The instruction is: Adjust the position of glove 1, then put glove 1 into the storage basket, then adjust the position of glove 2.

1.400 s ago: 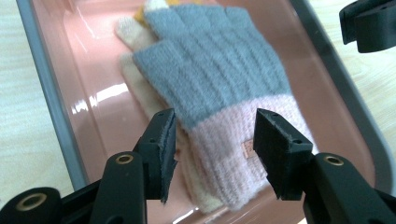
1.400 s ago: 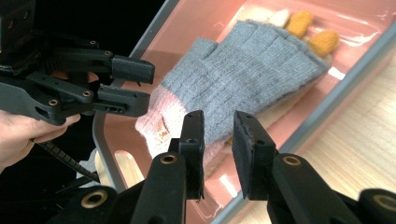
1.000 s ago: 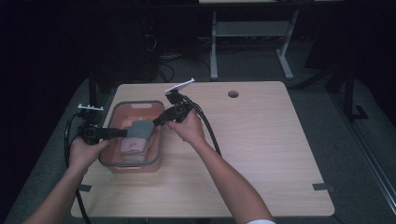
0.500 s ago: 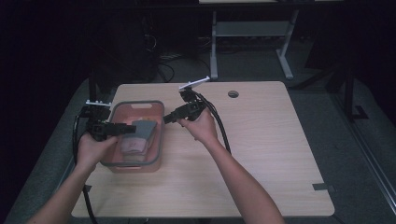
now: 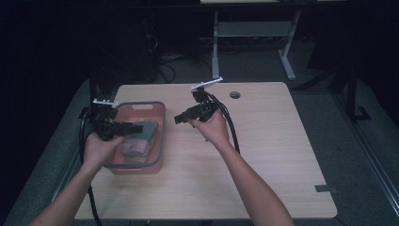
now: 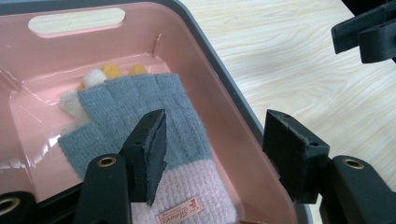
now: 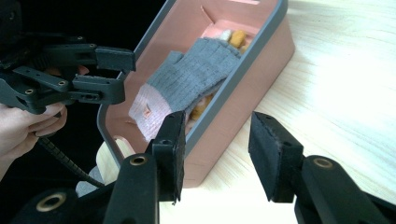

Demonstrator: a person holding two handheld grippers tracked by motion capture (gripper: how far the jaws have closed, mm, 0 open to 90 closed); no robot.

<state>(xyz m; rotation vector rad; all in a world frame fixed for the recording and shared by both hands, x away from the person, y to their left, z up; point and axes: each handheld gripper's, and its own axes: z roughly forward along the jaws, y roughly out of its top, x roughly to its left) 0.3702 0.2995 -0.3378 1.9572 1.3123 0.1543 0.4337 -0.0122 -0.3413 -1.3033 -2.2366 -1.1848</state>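
Pink bin has the glove; both grippers backing off

Grey-and-pink glove (image 6: 154, 154) lies loose in the pink bin (image 6: 224, 93), on top of a yellow-tipped glove (image 6: 112, 70). Both sets of jaws have just been opening, nothing between them.

Left gripper (image 5: 136, 127): partly spread, empty, glove just below and ahead of its tips. Right gripper (image 5: 181, 118): same, empty, now off the bin over bare table (image 5: 263, 141); a second ago it was over the bin. Reads as drop done, release finished.

Left gripper view shows the glove's label patch and the yellow tips beneath. Right gripper view shows the bin's outer wall (image 7: 243, 102) and the left gripper hanging clear above the rim.
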